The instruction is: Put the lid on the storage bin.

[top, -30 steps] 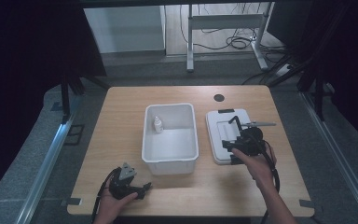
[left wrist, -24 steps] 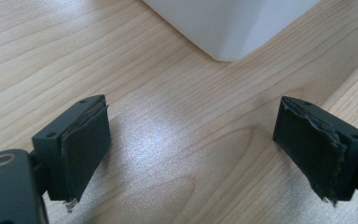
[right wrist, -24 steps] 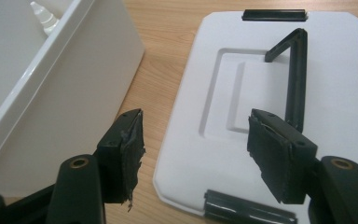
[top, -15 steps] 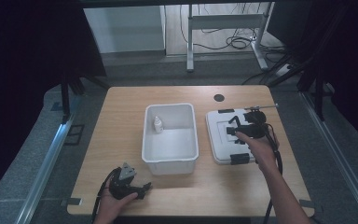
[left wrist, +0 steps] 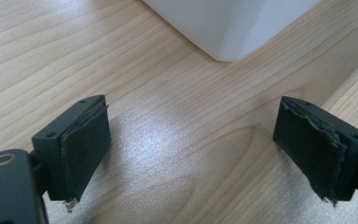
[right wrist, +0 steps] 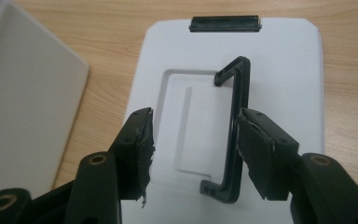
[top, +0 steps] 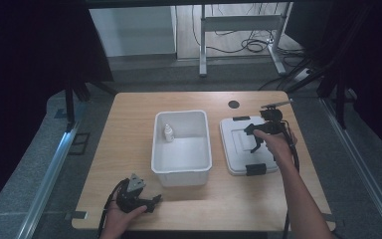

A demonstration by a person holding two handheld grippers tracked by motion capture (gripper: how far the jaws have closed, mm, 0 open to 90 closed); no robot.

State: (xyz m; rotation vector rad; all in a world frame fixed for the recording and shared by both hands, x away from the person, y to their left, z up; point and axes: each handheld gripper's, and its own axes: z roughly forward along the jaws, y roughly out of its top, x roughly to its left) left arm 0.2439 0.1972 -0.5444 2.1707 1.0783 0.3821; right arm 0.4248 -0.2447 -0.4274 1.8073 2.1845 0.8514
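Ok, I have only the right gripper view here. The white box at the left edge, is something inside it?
Observer: Yes, a small white bottle stands upright in the white box, close to its far left corner.
Operator: And the left gripper, where is it?
Observer: The left gripper is low over the table, by the box's near left corner.
Operator: Do its fingers hold something?
Observer: No, the fingers are wide open, with bare wood between them.

On my counter (top: pixel 129 129) a white bin (top: pixel 181 144) stands mid-way, a small bottle (top: pixel 168 132) upright in its far left corner. A dark round hole (top: pixel 234 104) marks the counter's far edge. Cables (top: pixel 243 45) lie on the floor beyond.
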